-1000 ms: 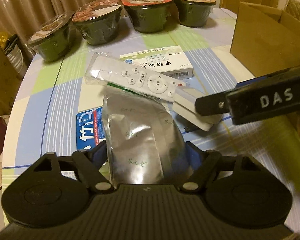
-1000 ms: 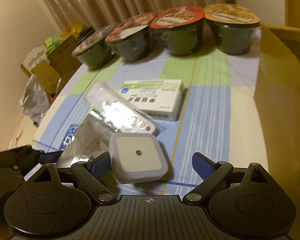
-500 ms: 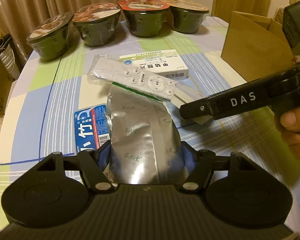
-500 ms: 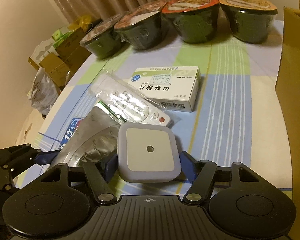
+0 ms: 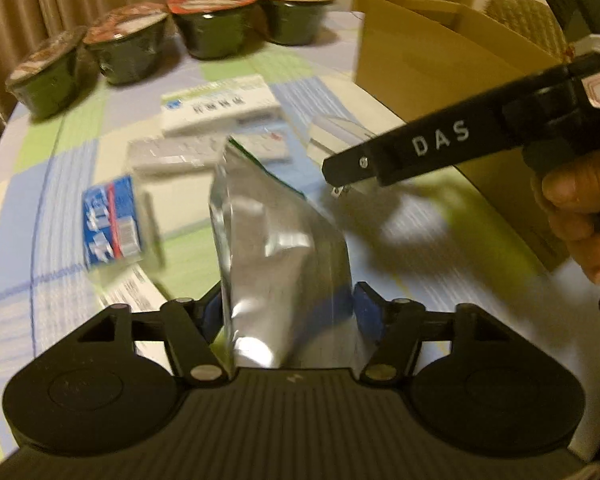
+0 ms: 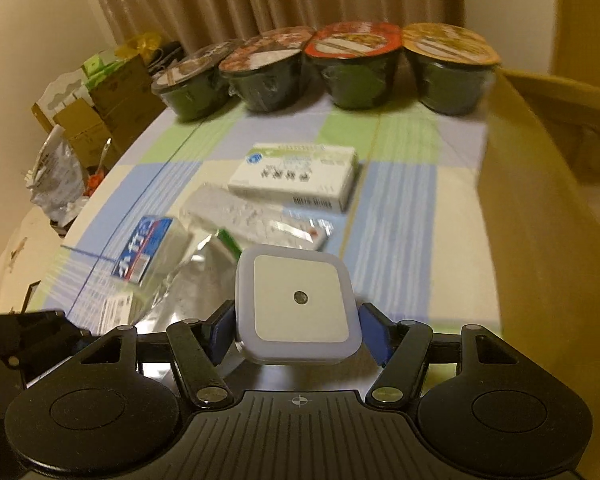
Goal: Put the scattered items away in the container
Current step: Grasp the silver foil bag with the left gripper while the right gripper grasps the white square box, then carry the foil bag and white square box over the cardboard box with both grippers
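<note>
Cardboard box (image 6: pixel 540 208): stands open-topped at the table's right edge; bare striped tablecloth (image 6: pixel 396 216) lies between it and the clutter. Medicine box (image 6: pixel 296 176), wrapped remote (image 6: pixel 256 220) and blue toothpaste box (image 6: pixel 144 256) lie mid-table; four noodle bowls (image 6: pixel 352 68) line the far edge.

Left gripper (image 5: pixel 288 312): clamped on the silver foil pouch (image 5: pixel 276 248), now raised off the cloth and tilted.

Right gripper (image 6: pixel 298 332): pads pressed against both sides of the white square night light (image 6: pixel 298 304), lifted higher than half a second ago.

Foil pouch (image 5: pixel 280 256), night light (image 6: pixel 298 304) now lifted.
</note>
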